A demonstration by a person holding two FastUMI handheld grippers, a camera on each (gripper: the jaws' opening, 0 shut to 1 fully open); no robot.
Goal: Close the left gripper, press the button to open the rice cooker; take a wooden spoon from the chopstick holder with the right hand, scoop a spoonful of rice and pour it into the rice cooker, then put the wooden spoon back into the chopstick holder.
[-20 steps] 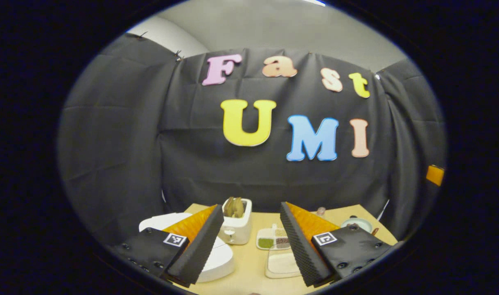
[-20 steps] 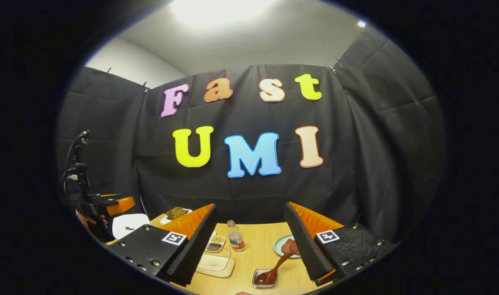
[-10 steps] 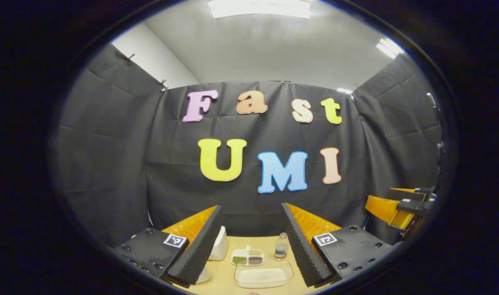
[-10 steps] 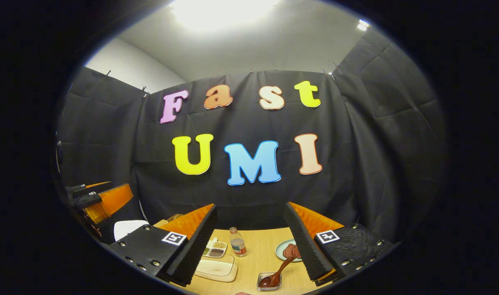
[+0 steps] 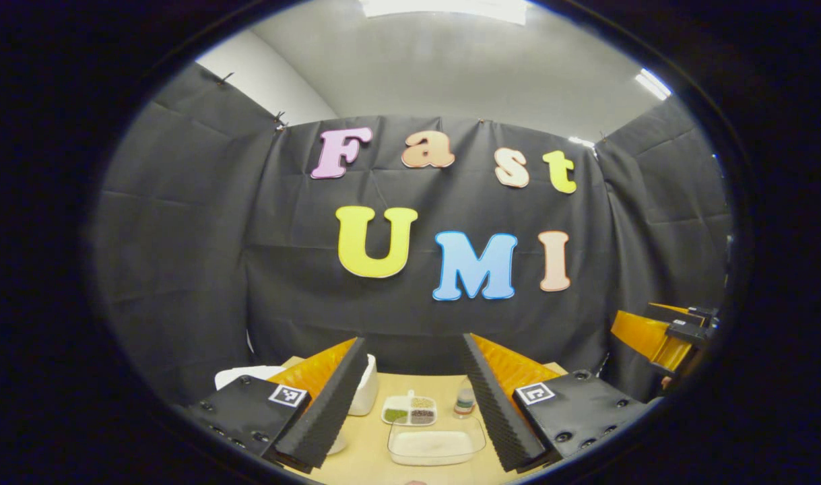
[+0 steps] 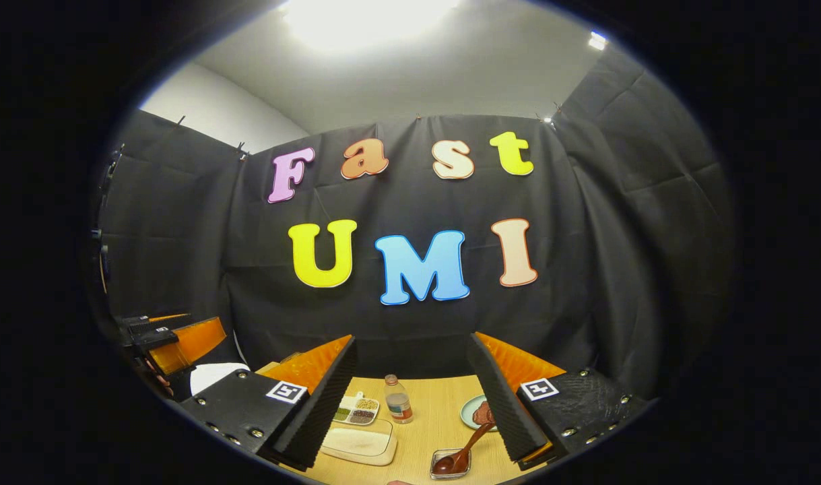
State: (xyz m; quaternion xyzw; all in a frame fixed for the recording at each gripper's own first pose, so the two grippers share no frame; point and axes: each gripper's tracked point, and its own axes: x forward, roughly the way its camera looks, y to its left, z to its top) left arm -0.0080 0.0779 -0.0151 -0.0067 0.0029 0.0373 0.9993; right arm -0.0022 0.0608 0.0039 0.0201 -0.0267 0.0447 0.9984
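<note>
My left gripper [image 5: 412,347] is open above the near edge of the wooden table [image 5: 376,451], holding nothing. The white chopstick holder [image 5: 367,396] stands half hidden behind its left finger, and the white rice cooker [image 5: 245,376] peeks out farther left. A clear tray of rice [image 5: 436,442] lies between the fingers. My right gripper [image 6: 412,343] is open and empty too. In the right gripper view the rice tray [image 6: 357,442] sits low left, with the rice cooker [image 6: 216,372] at the far left beside the other gripper [image 6: 171,337].
A divided dish of grains [image 5: 410,409] and a small bottle [image 5: 463,399] stand behind the rice tray. On the right side of the table a brown spoon [image 6: 465,450] rests in a small glass dish [image 6: 449,465], near a pale green plate [image 6: 471,411]. Black cloth walls enclose the table.
The left gripper view swung up from the tabletop toward the wall, then dipped a little and shifted left. The right gripper view barely moved. Both grippers stayed open.
</note>
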